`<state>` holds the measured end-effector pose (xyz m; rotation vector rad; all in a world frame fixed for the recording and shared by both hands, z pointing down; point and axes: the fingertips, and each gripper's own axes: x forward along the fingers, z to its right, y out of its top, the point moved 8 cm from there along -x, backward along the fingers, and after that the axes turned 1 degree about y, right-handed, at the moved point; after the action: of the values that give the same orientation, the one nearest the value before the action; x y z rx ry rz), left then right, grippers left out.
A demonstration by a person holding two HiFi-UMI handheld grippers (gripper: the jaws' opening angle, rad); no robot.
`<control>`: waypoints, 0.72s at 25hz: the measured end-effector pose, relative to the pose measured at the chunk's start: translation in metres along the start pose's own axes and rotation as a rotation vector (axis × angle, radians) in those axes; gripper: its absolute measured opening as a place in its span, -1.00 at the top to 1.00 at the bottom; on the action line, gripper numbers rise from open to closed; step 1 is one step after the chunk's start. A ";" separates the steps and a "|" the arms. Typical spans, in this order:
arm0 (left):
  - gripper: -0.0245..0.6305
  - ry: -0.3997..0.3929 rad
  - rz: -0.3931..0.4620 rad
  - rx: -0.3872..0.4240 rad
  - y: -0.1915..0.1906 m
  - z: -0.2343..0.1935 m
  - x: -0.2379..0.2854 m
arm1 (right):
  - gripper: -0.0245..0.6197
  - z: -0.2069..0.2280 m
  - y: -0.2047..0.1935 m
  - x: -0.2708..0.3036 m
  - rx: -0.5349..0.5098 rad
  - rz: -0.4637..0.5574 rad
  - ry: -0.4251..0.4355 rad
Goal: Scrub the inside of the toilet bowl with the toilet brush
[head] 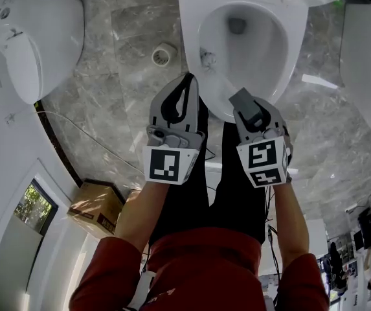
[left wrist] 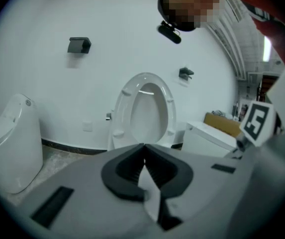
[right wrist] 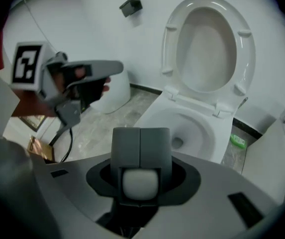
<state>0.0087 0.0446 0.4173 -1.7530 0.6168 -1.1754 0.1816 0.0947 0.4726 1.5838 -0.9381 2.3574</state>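
Left tool (head: 189,80) at mid-frame is closed on nothing. Right tool (head: 241,97) seems clamped on the white brush (right wrist: 141,180) handle and aims at the bowl (head: 295,44) at top centre. Scrubbing looks barely begun.

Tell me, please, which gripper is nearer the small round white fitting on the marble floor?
Left. The left gripper sits below and right of the small round white floor fitting in the head view; the right gripper is farther right, over the white toilet bowl's front rim.
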 end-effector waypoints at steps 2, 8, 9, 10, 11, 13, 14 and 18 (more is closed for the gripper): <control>0.93 -0.006 0.001 0.001 0.000 0.002 0.000 | 0.44 -0.005 -0.035 -0.014 -0.020 -0.080 0.017; 0.93 -0.027 0.000 -0.002 -0.001 0.016 0.004 | 0.44 0.026 -0.097 -0.045 0.009 -0.222 -0.122; 0.93 -0.032 -0.001 0.001 -0.002 0.018 0.005 | 0.44 0.036 -0.099 -0.044 0.009 -0.226 -0.165; 0.93 -0.038 -0.002 0.003 -0.001 0.021 0.006 | 0.44 0.046 -0.098 -0.042 0.009 -0.225 -0.206; 0.93 -0.043 -0.004 0.006 -0.001 0.024 0.007 | 0.44 0.057 -0.095 -0.037 0.014 -0.217 -0.244; 0.93 -0.052 -0.007 0.014 -0.002 0.027 0.008 | 0.44 0.081 -0.081 -0.022 0.036 -0.182 -0.307; 0.93 -0.054 -0.007 0.016 -0.002 0.028 0.008 | 0.44 0.092 -0.071 -0.011 0.045 -0.156 -0.331; 0.93 -0.052 -0.009 0.014 -0.003 0.030 0.005 | 0.44 0.121 -0.021 0.036 0.060 -0.044 -0.371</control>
<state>0.0374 0.0538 0.4179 -1.7702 0.5687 -1.1347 0.2701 0.0344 0.5427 2.0889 -0.8891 2.1196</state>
